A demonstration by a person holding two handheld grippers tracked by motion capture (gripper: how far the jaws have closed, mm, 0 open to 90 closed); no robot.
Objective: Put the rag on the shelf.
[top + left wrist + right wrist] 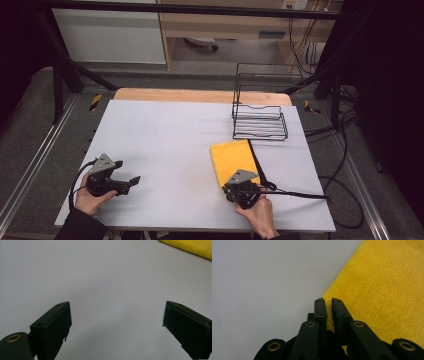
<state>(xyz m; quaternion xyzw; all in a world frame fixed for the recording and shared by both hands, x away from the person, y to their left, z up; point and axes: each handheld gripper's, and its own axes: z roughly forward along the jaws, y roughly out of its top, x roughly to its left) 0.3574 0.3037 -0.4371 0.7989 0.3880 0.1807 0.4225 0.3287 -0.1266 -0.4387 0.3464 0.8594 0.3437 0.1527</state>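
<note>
A: Where are we now with the yellow cloth [231,159]?

B: It lies flat on the table [165,150], at the near right part, just in front of the wire rack [260,120]. Our right gripper [328,305] has its fingers [321,311] closed down to a thin gap at the near left corner of the cloth. In the right gripper view a thin edge of yellow pile sits between them, so we judge that they pinch the corner.

A: And the left gripper [131,182]?

B: Its fingers [53,326] stand wide apart over the bare table, with nothing between them, well apart from the cloth.

A: What can go wrong from here?

B: The bite looks very small, only the edge of the corner. If we lift or pull fast, the soft pile may slip out and the cloth falls back. We also cannot tell whether we caught one layer or more, so the cloth may open unevenly. And the black cable [295,195] of the right gripper lies along the right edge of the cloth; it may drag it.
</note>
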